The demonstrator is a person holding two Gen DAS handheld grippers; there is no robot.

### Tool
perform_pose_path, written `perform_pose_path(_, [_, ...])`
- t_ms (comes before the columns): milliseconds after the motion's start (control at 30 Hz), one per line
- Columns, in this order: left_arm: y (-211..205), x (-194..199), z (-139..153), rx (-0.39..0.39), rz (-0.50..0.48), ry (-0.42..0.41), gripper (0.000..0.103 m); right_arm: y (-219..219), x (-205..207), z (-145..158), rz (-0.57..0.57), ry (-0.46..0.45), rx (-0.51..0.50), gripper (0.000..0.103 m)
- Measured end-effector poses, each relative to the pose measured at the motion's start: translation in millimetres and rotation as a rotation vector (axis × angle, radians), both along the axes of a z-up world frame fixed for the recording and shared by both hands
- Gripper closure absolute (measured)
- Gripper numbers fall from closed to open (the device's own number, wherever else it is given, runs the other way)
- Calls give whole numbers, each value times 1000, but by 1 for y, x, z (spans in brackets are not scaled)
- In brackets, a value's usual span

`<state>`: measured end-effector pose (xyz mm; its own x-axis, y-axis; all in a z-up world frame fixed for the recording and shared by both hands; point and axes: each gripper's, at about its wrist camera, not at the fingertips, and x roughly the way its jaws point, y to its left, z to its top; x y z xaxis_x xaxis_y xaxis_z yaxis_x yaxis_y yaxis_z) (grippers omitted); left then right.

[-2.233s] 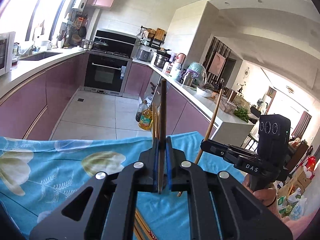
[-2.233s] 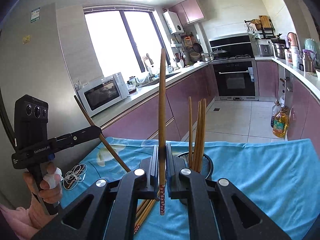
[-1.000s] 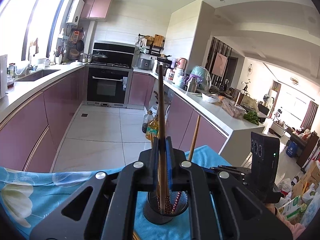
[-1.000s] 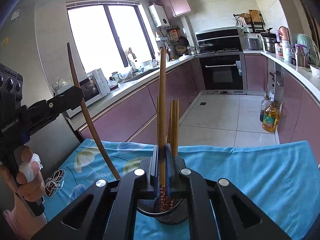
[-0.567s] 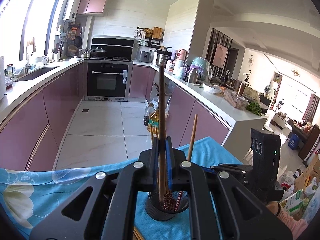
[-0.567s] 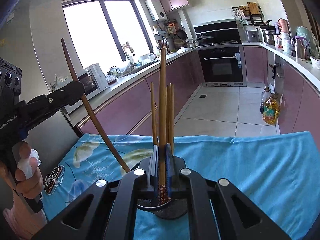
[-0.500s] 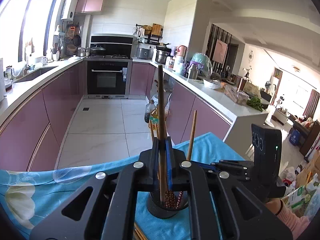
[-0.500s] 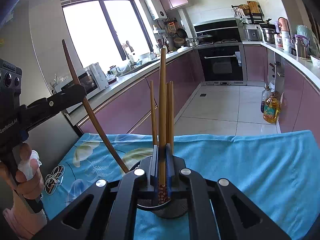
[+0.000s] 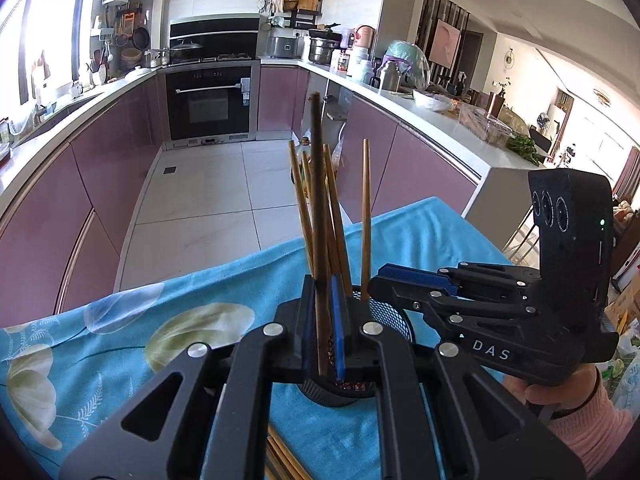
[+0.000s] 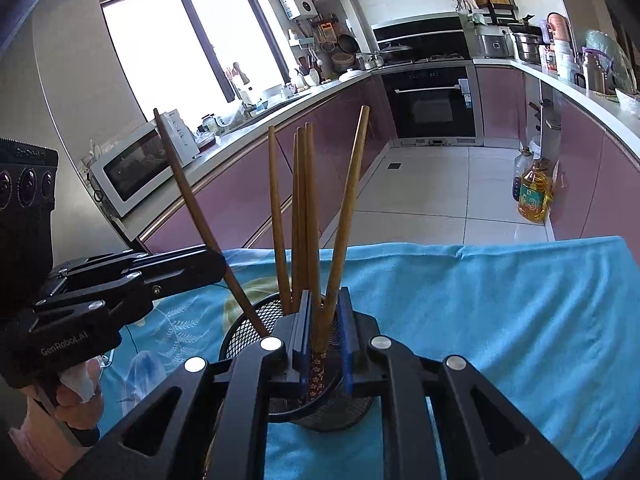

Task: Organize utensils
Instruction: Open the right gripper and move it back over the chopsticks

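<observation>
A black mesh utensil holder [image 10: 256, 320] stands on the blue floral cloth [image 10: 500, 312] with several wooden chopsticks [image 10: 300, 208] upright in it. My left gripper [image 9: 323, 320] is shut on a dark chopstick [image 9: 318, 200] whose lower end is inside the holder [image 9: 384, 316]. My right gripper [image 10: 325, 340] is open above the holder's rim; a chopstick [image 10: 346, 200] stands loose between its fingers, leaning right, its patterned end in the holder. The left gripper also shows in the right wrist view [image 10: 216, 266], the right gripper in the left wrist view [image 9: 380, 284].
More chopsticks [image 9: 286, 460] lie on the cloth below the holder. A white cable [image 10: 105, 360] lies at the cloth's left. Kitchen counters, an oven [image 9: 208, 100] and an oil bottle [image 10: 534, 192] stand beyond the table's far edge.
My right gripper has opened and let go of its chopstick, which now leans in the holder. My left gripper has lowered its chopstick into the holder.
</observation>
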<state>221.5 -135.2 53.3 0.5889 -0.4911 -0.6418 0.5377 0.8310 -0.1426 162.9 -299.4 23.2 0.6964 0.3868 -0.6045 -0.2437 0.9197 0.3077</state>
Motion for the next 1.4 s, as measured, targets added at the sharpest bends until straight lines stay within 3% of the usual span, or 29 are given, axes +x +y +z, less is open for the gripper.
perform_pose_path(300, [10,4,-16,-31,28,29,94,1,-5,2,-1,-24,-4,80])
perform_pose_path(467, [29,-14,-16,-46,60,-23,73,1,-16,6,-1,-47,-4,76])
perform_pose_path(633, [53,-45,-16,-11,110,-98,63,6,-45,20,37,-117,-14,65])
perform_pose_path(767, [77,-68,-27,14,157,-106,57,21,-78,24,121,-156,-28,54])
perform_pose_path(933, [103,-92,-55,43,188,-47,54,54,-98,-13,222,-61,-65,51])
perform_pose_path(1133, [120,-108,-94,72,228,51,50,87,-102,-60,253,63,-137,50])
perform_pose_path(1400, [129,-122,-115,63,238,109,47,108,-109,-79,254,105,-209,49])
